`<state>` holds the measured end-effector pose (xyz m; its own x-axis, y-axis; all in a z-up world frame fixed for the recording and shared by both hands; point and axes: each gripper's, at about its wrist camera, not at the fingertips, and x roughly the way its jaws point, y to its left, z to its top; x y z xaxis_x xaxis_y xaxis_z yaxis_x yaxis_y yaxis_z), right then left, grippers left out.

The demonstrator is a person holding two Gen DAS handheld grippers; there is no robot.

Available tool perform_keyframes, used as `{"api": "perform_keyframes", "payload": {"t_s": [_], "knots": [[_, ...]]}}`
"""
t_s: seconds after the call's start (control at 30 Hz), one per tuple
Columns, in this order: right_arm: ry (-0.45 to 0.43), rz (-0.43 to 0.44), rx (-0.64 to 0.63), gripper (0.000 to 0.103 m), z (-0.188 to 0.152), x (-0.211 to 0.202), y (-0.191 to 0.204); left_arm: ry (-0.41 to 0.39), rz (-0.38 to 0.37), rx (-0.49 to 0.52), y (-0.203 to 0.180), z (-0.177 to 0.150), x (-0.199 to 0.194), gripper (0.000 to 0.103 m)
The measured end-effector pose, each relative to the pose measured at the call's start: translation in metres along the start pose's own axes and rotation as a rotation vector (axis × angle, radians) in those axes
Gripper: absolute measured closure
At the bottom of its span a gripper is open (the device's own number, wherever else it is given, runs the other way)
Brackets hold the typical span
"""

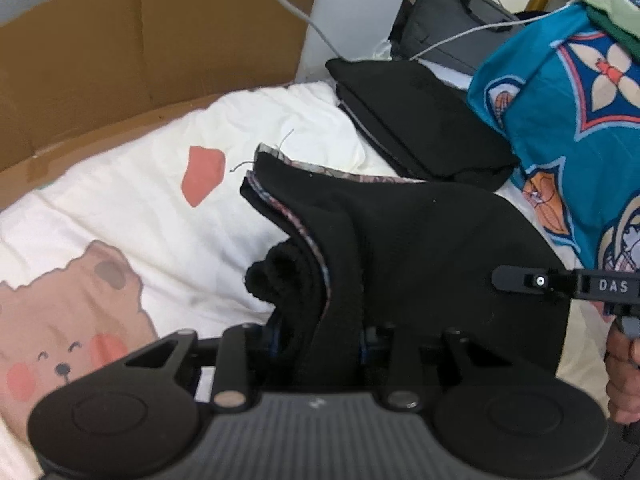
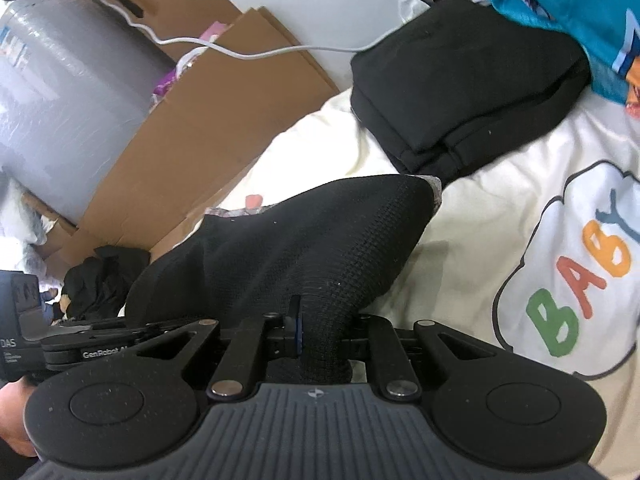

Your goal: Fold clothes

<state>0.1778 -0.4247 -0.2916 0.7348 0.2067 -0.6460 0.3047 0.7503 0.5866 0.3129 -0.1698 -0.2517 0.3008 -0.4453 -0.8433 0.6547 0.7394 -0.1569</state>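
Black garment (image 1: 400, 240) pinched in left claw (image 1: 320, 344), right claw (image 2: 324, 332)

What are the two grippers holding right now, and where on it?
Both hold the black knit garment. The left gripper pinches a bunched fold beside its patterned hem; the right gripper pinches a gathered edge of the plain knit.

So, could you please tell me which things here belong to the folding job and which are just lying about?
Job: black garment, left gripper and right gripper both clamped on it, folded black clothes.
Lying about: cardboard, white cable, teal cloth, cartoon blanket.
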Motion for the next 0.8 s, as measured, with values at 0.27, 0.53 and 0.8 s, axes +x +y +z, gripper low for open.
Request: {"api": "perform_keyframes", "payload": {"t_s": [0.27,0.53,0.8], "knots": [[-0.054,-0.049,-0.112,0.092,0.000,-0.039,0.048,-0.067,0.033,-0.028,-0.015,-0.014,-0.048,0.069],[-0.073,-0.081,-0.205,0.092,-0.002,-0.082,0.076,-0.110,0.020,-0.078,-0.037,-0.026,-0.079,0.069],[-0.097,-0.109,-0.284,0.092,-0.009,-0.133,0.097,-0.150,0.018,-0.059,-0.066,-0.033,-0.113,0.069]]}}
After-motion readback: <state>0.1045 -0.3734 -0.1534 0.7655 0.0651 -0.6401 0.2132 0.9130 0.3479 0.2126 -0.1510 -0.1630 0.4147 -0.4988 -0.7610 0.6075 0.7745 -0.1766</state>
